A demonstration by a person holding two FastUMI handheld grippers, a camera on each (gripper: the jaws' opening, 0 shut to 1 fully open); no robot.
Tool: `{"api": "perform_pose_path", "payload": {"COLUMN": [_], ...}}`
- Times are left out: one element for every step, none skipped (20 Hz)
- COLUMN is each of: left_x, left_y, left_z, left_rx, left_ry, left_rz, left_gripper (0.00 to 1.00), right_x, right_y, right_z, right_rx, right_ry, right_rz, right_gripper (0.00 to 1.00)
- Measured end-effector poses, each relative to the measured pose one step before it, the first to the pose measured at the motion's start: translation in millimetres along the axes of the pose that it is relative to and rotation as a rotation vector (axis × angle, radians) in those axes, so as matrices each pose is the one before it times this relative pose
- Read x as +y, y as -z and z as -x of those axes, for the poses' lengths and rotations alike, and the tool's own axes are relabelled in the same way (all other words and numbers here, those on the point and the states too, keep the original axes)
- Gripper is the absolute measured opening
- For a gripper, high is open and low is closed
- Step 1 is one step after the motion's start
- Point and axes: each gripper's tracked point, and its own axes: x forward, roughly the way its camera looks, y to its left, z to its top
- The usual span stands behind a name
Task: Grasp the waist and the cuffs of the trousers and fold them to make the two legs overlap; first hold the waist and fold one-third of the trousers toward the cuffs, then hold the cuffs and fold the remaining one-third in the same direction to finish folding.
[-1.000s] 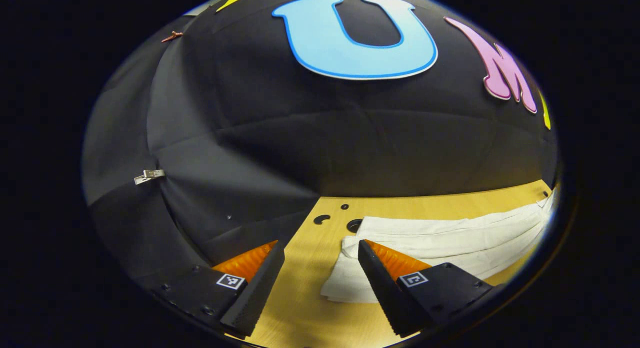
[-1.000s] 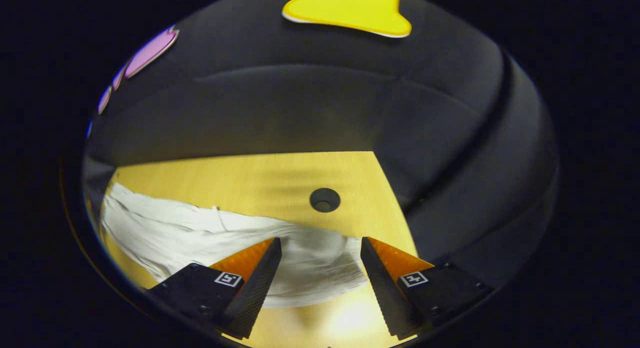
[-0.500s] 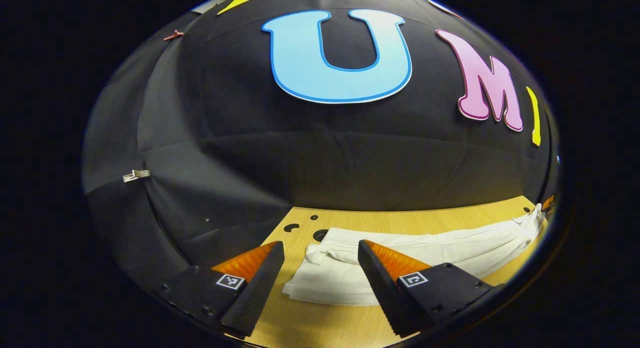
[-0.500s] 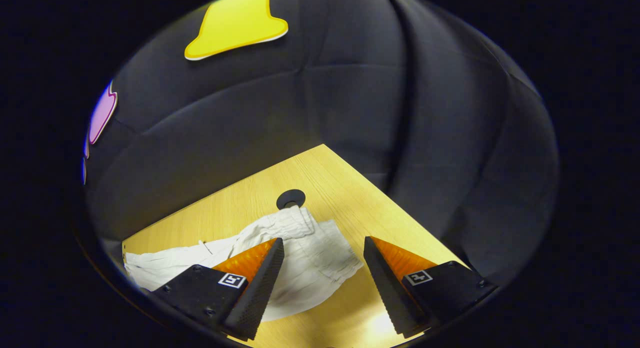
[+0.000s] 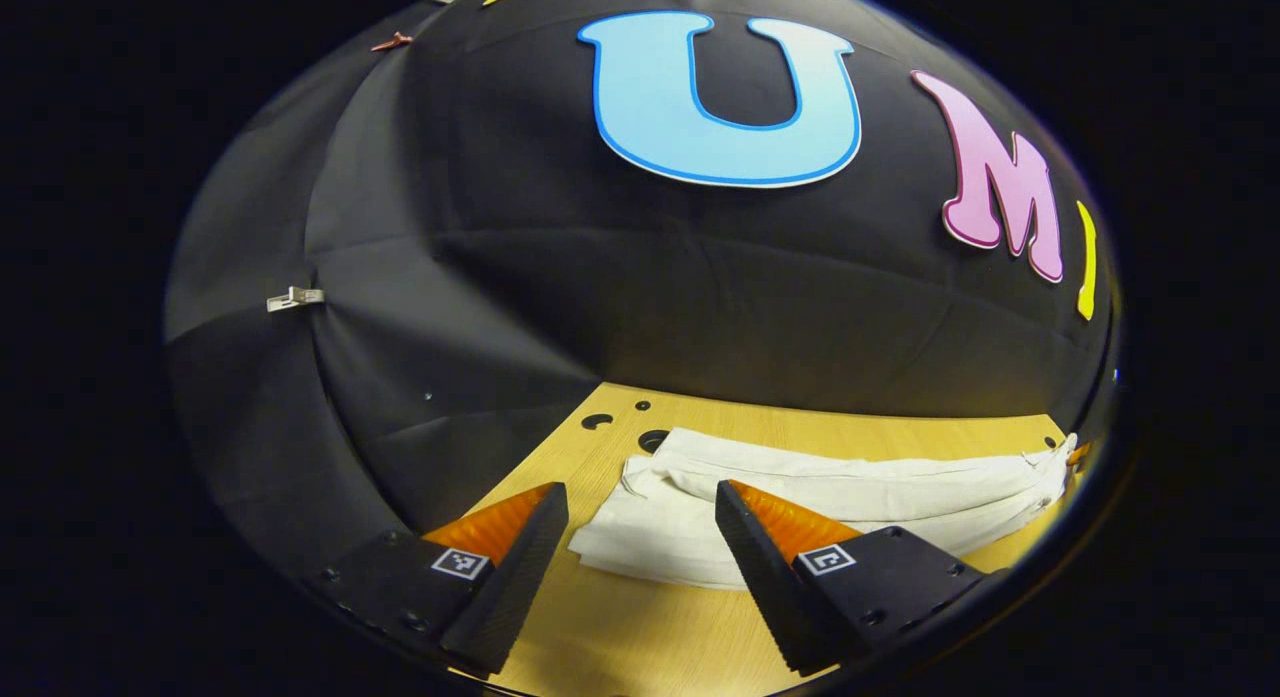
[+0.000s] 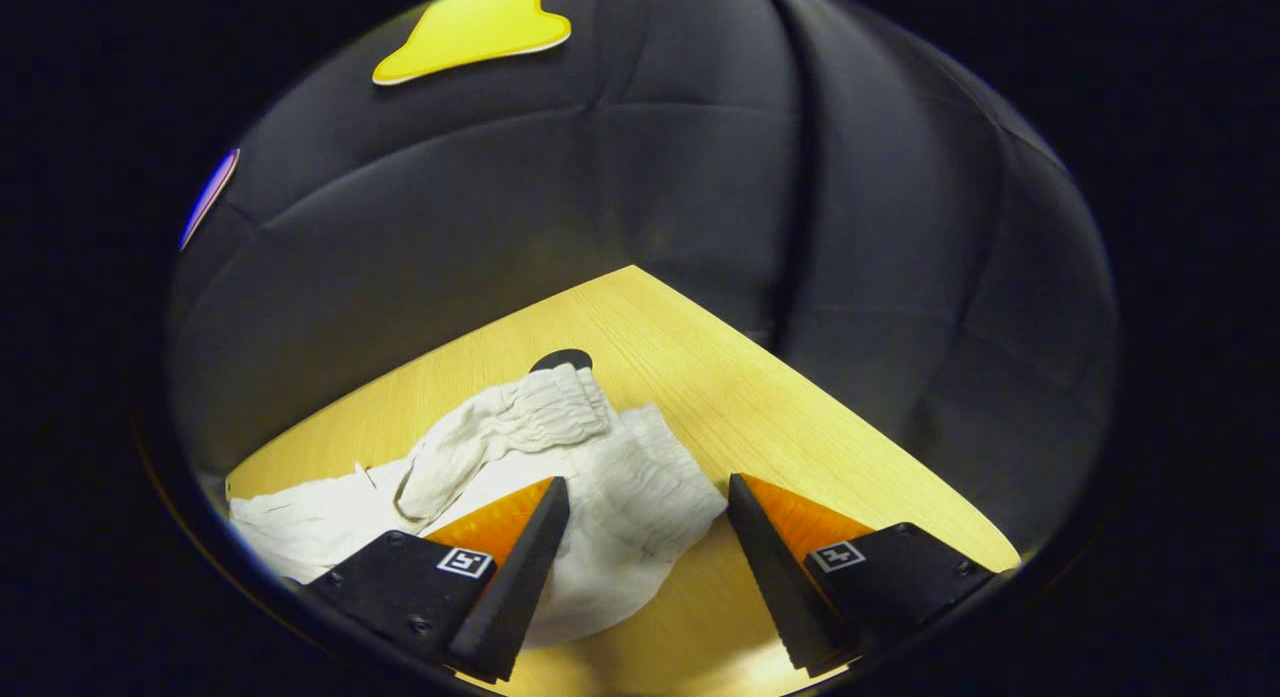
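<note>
- Our left tongs point(image 5: 640, 537) stand wide apart above the wooden table point(image 5: 620, 637), gripping nothing.
- In the left gripper view the white trousers point(image 5: 850, 492) lie flat on the table as a long strip, stretching from just ahead of the tongs away to the right.
- The near end of the trousers, by the cuffs point(image 5: 625, 537), sits between the two fingers of the left tongs and a little beyond their tips; we cannot tell whether either finger touches the cloth.
- A few dark holes point(image 5: 597, 420) in the table lie just past the cuff end.
- Our right tongs point(image 6: 645, 537) are likewise spread wide and hold nothing.
- In the right gripper view the gathered waist point(image 6: 540, 417) lies bunched and rumpled on the table, near its corner, just ahead of the tongs.
- A round hole point(image 6: 562, 359) shows at the far edge of the waist.
</note>
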Motion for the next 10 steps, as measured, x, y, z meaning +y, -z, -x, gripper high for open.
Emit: {"api": "perform_pose_path", "payload": {"left_x": [-0.99,-1.22,-2.00,-1.09,-0.47,-0.83,-2.23,-1.28,-2.57,-1.21], "left_y": [3.23,1.78,2.26,2.56,2.79,2.66,3.08,1.10,1.76,-0.34], "left_z": [-0.22,0.65,1.36,-0.14,-0.74,-0.58,-0.92,-0.32,-1.32,0.19], "left_rx": [0.00462,0.00372,0.00184,0.00198,0.00404,0.00702,0.00775,0.00600,0.00259,0.00133], "left_ry": [0.00033,0.00242,0.00114,0.00125,-0.00141,0.00055,0.00370,0.00427,0.00254,0.00443], "left_rz": [0.00646,0.00592,0.00264,-0.00096,-0.00243,-0.00071,0.00187,0.00298,0.00173,-0.00068], "left_gripper": [0.96,0.97,0.96,0.96,0.96,0.97,0.97,0.97,0.97,0.97], "right_x": [-0.76,0.47,3.31,3.21,2.45,2.59,0.33,2.71,0.87,0.72], "right_y": [-1.30,-2.02,1.41,0.34,0.40,3.06,0.01,1.90,-1.81,0.11], "right_z": [-0.17,2.15,-1.65,-0.05,-2.01,-0.18,-2.33,-0.78,-0.20,2.46], "right_rx": [-0.00157,-0.00653,-0.00051,-0.00172,0.00105,0.01027,-0.01083,0.01810,-0.01264,-0.00127], "right_ry": [0.00880,0.00829,0.00114,0.00528,-0.00556,-0.00736,0.00137,-0.01152,-0.00567,-0.00217], "right_rz": [0.01269,0.01198,0.00401,-0.00009,-0.00397,-0.01731,-0.00201,-0.01379,-0.00142,0.00137], "right_gripper": [0.99,0.96,0.87,0.84,0.79,0.70,0.61,0.52,0.40,0.27]}}
